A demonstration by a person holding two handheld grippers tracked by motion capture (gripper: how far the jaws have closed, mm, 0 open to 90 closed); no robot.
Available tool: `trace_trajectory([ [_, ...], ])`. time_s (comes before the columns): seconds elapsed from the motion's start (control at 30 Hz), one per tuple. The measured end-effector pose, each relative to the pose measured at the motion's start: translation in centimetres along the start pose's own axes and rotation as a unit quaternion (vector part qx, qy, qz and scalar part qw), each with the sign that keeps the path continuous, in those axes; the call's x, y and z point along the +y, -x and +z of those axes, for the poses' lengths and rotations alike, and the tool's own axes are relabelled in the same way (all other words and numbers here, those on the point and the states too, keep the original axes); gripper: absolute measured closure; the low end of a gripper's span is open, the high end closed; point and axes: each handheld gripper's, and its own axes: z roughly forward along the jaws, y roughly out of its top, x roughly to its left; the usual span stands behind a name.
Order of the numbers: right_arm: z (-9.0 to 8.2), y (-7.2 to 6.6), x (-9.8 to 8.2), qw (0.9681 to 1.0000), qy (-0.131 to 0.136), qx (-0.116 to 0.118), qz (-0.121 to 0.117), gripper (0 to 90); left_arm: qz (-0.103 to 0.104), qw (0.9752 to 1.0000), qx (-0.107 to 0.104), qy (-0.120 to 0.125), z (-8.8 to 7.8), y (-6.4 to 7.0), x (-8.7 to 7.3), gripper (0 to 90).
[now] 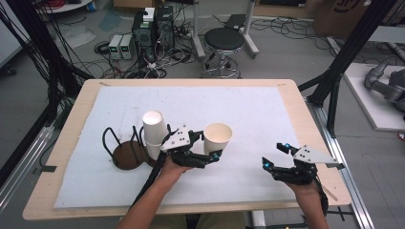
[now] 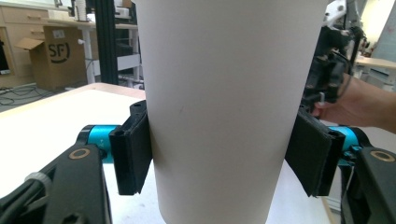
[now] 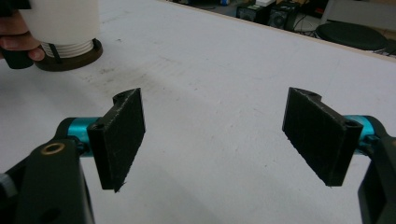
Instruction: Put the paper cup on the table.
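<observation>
An upright white paper cup (image 1: 217, 137) is clamped in my left gripper (image 1: 208, 145) just above the white mat (image 1: 248, 109), near the table's middle. In the left gripper view both black pads (image 2: 133, 154) press the cup's wall (image 2: 224, 93). To its left a stack of white cups (image 1: 154, 132) stands in a holder with a brown round base (image 1: 128, 155) and black wire loops. My right gripper (image 1: 273, 155) hovers near the front right of the mat, open, with bare mat between its jaws (image 3: 219, 140). The cup stack (image 3: 63, 23) and holder base (image 3: 74, 59) appear at the top left of the right gripper view.
The wooden table edge (image 1: 315, 143) runs close to the right hand. Black frame posts (image 1: 351, 47) stand at both sides. A stool (image 1: 224, 40) and electronics boxes (image 1: 153, 33) sit on the floor behind the table. A cardboard box (image 2: 53, 56) stands off to the side.
</observation>
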Motion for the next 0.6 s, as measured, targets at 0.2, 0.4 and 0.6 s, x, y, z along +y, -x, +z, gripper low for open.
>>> trace_trajectory([
  [0.2, -0.1, -0.1, -0.1, 1.0000, 0.000, 0.003, -0.002, 21.6, -0.008, 0.9997, 0.025, -0.004, 1.4, -0.8, -0.6, 30.8],
  [0.4, -0.4, 0.1, -0.3, 1.0000, 0.001, 0.000, 0.001, 21.6, -0.019, 0.9981, 0.057, -0.011, 3.8, -1.4, -1.3, 30.2],
  [0.6, -1.0, 0.4, -0.5, 0.9999, 0.007, -0.003, 0.012, 21.7, -0.039, 0.9964, 0.071, -0.025, 5.9, -1.9, -2.5, 30.4],
])
